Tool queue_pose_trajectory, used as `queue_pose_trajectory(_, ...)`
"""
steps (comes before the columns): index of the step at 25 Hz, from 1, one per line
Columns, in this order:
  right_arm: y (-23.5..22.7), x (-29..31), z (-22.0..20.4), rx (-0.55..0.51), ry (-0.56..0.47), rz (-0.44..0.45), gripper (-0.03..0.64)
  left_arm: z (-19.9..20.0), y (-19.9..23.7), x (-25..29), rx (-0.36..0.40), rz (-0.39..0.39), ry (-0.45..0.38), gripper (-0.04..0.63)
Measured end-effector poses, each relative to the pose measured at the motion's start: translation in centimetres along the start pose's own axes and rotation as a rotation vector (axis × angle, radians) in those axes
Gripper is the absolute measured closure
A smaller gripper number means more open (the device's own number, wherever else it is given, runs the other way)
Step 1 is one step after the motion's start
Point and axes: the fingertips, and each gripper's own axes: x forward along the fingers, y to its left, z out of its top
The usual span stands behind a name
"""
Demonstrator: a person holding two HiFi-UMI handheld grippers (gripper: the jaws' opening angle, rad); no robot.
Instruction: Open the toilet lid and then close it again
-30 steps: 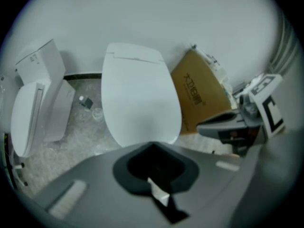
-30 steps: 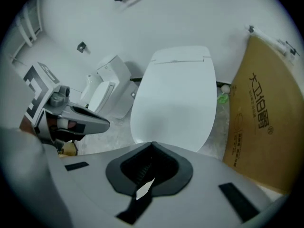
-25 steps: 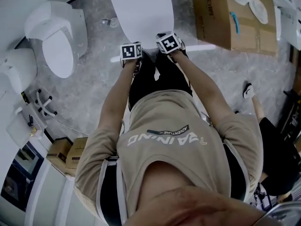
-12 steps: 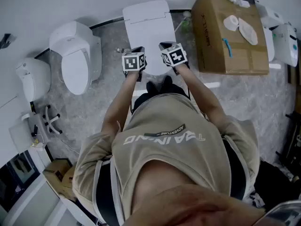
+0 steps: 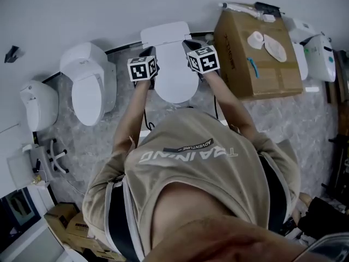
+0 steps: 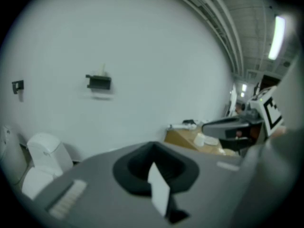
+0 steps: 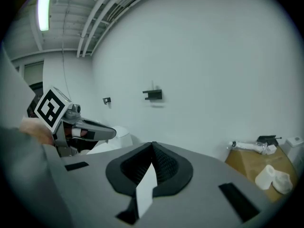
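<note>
1. Toilet lid (image 5: 173, 75) appears down, against the wall (image 5: 54, 15), between a second toilet (image 5: 87, 91) and a cardboard box (image 5: 245, 53).
2. Left gripper (image 6: 152, 147) and right gripper (image 7: 152, 146) flank the lid, their fingers pressed together and holding nothing.

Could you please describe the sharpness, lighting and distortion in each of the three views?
Head view: evenly lit, sharp on the toilet lid, smeared along the bottom edge. Left gripper view: heavy fisheye, dark corners, soft throughout, ceiling lamp blown out. Right gripper view: same fisheye, crisper, light strip glaring upper left.
</note>
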Motion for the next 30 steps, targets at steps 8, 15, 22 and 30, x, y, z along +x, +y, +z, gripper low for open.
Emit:
queue_pose_trajectory(8,-1.0,-1.8,8.2,-0.023,-0.191,-0.022,0.606,9.9,-0.2,-2.5,0.072,-0.009,-0.190,0.592)
queue_pose_trajectory(15,0.6,-4.5,14.2,-0.155,-0.320,-0.048,0.606,16.5,-0.8,-6.5,0.197,0.034,-0.391,0.592)
queue_pose_trajectory(22,1.5,-6.7,14.2,-0.168,-0.420,-0.082,0.606,15.5,-1.3,-8.8,0.304,0.079,-0.429,0.592)
queue_pose_trajectory(30,1.8,-6.7,12.9,-0.136,-0.399,-0.061,0.606,14.8,-2.2,-9.2,0.333,0.083,-0.424,0.592)
